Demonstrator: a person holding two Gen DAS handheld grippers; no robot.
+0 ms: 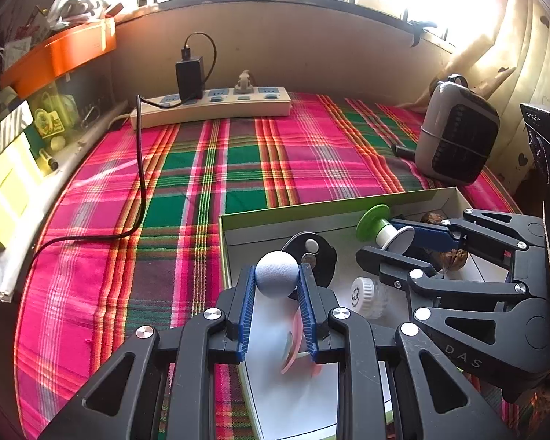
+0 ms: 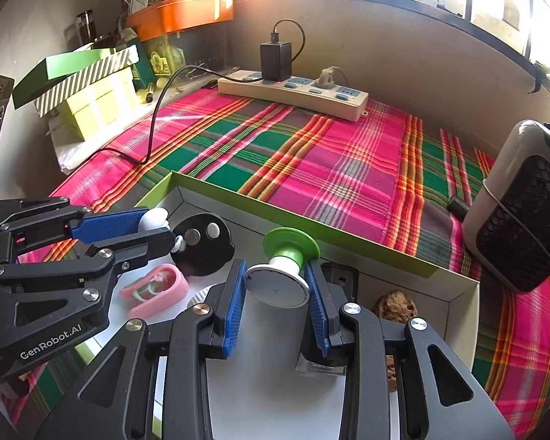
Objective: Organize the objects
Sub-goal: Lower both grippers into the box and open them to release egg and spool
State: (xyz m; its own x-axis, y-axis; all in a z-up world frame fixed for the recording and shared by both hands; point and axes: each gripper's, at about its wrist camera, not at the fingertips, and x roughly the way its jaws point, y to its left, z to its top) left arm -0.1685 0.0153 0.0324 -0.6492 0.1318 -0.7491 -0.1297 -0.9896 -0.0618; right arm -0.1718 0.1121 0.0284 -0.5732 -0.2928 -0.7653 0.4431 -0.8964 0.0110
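Blue pads of the left gripper [image 1: 277,282] are closed narrowly on a grey ball [image 1: 277,273], which is pinched between the fingertips and held above the box [image 1: 311,207]. Similarly, a spool [image 2: 280,275] with a green flange is clamped across its white end by the right gripper [image 2: 277,286], the flange pointing away from the camera.

Both things are seen over the open box on the plaid cloth [image 1: 201,168], so the placing step appears to be in hand. Inside the box, a black disc [image 2: 205,244], a pink case [image 2: 154,289], a white cap [image 1: 363,293] and a walnut [image 2: 396,304] already lie.

Next, each piece would probably need to be lowered to a bare patch of floor and released; the ball may roll, so a low release is called for.
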